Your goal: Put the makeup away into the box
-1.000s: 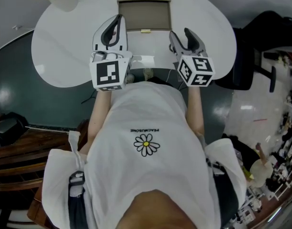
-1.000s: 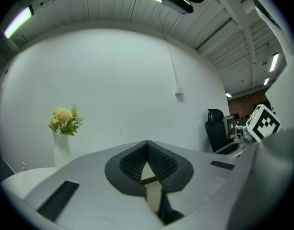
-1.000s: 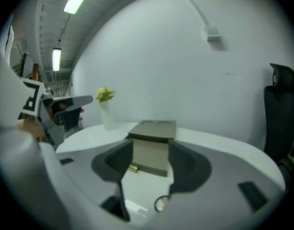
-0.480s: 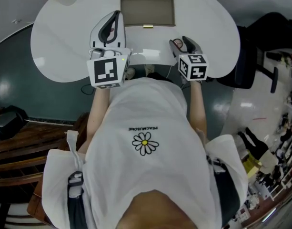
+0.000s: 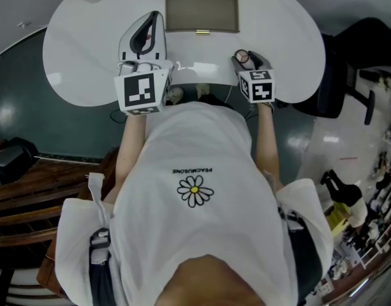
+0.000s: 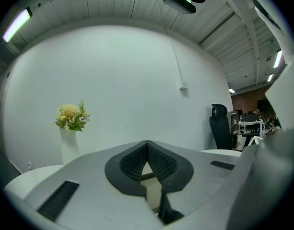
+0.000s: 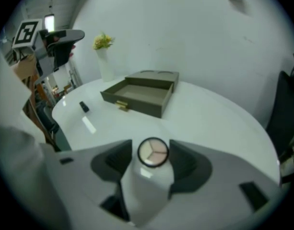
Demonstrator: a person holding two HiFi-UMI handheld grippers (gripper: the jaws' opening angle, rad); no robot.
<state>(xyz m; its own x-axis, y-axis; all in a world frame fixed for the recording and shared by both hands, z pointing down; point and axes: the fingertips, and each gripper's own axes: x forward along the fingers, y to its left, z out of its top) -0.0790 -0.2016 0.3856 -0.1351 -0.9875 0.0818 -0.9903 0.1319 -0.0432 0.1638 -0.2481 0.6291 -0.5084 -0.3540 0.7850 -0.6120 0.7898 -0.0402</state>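
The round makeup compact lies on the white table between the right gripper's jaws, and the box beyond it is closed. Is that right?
Not quite: the box is open, and the right gripper view shows its bare inside. The rest holds: the round makeup compact lies on the white table between the right gripper's jaws, which stand apart on either side of it.

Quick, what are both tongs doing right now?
Left tongs: closed, holding nothing.
Right tongs: open, with a round compact between them, not squeezed.
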